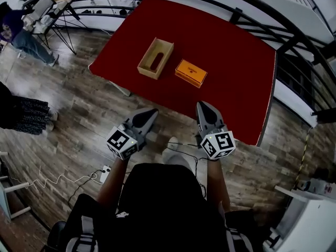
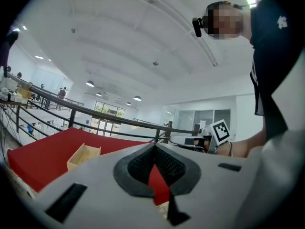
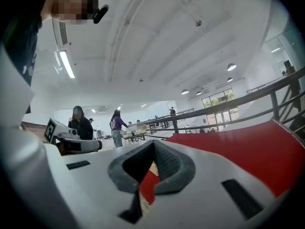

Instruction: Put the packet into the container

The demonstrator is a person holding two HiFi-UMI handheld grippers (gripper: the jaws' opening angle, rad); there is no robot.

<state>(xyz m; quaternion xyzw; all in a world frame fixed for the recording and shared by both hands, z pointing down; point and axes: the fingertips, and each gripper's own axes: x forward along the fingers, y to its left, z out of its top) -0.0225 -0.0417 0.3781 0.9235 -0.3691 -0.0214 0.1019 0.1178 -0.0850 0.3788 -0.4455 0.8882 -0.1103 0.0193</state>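
You're hovering left gripper (image 1: 150, 113) and right gripper (image 1: 203, 107) with fingers closed, empty. Packet (image 1: 191, 72) is lying ahead of right fingers, beside container (image 1: 155, 58) on table (image 1: 236, 83). Probably light, stiff; grip its narrow sides.

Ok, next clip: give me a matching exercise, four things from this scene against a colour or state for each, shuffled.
Things:
1. packet
2. container
3. table
4. left gripper

Colour or state:
A. red
B. shut, empty, held over the floor
C. orange
D. pale wood, open top

Pairs: 1-C, 2-D, 3-A, 4-B
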